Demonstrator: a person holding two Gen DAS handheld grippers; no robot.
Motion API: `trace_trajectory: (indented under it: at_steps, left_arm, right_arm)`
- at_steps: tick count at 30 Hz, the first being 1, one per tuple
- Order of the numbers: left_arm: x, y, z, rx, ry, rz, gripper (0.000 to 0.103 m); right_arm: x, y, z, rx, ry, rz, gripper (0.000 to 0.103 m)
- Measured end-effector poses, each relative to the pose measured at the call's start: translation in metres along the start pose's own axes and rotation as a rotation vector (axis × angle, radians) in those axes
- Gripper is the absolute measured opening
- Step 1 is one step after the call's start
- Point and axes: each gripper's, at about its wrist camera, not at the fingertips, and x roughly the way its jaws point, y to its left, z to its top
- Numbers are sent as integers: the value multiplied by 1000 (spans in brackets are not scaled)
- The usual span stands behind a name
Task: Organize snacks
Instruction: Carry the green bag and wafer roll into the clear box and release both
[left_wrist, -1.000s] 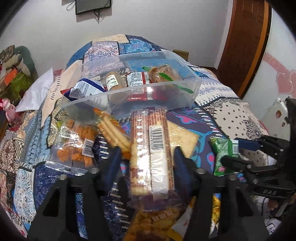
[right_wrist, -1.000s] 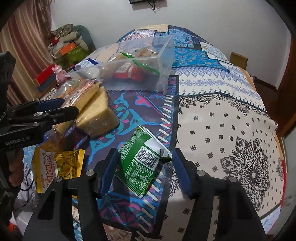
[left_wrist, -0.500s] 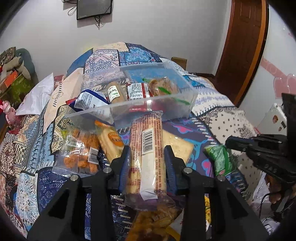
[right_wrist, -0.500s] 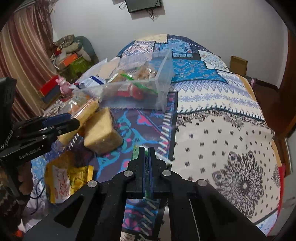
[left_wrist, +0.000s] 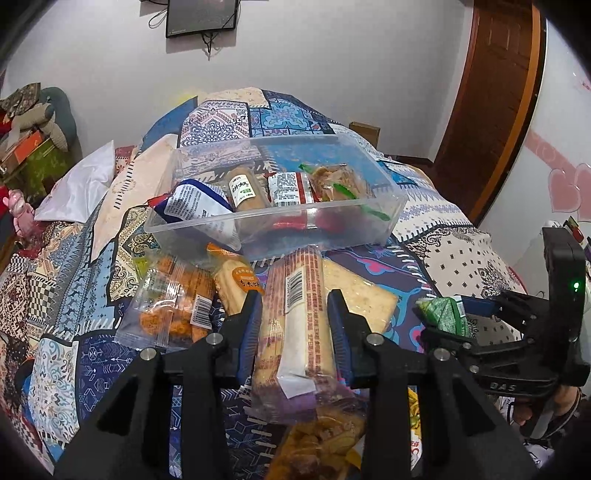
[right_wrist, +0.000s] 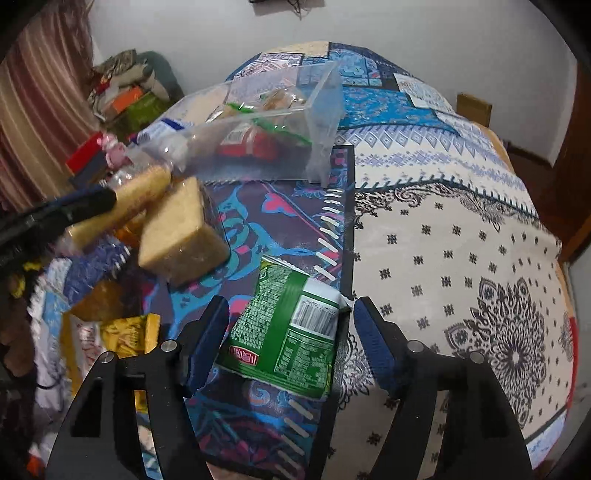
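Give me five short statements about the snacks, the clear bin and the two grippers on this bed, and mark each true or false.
1. The left gripper is clamped on the long cracker pack. True.
2. The clear plastic bin holds no snacks. False: several packets lie in it.
3. The green snack bag lies between the right gripper's opening jaws. True.
4. The green bag is inside the bin. False: it lies on the bedspread.
5. The square cracker block is in the right gripper. False: it lies beside the long pack.
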Motion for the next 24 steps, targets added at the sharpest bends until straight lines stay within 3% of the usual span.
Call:
trace_trajectory:
  at_steps: [3, 15, 17, 19, 24]
  left_arm:
    - [3, 0, 0, 7, 4, 5, 36]
    - [32, 6, -7, -12, 80, 21, 39]
    - [36, 12, -8, -36, 93, 13, 41]
    - [38, 19, -10, -64, 95, 2, 51]
    - [41, 30, -11, -107, 105, -69, 51]
  right_arm:
    - [-1, 2, 1, -21, -12, -3, 43]
    - [-25, -9, 11, 20, -81, 21, 41]
    - [-31, -8, 14, 18, -100, 29, 41]
    - [-36, -6, 17, 14, -117, 34, 41]
    - [-42, 2, 25, -3, -145, 58, 41]
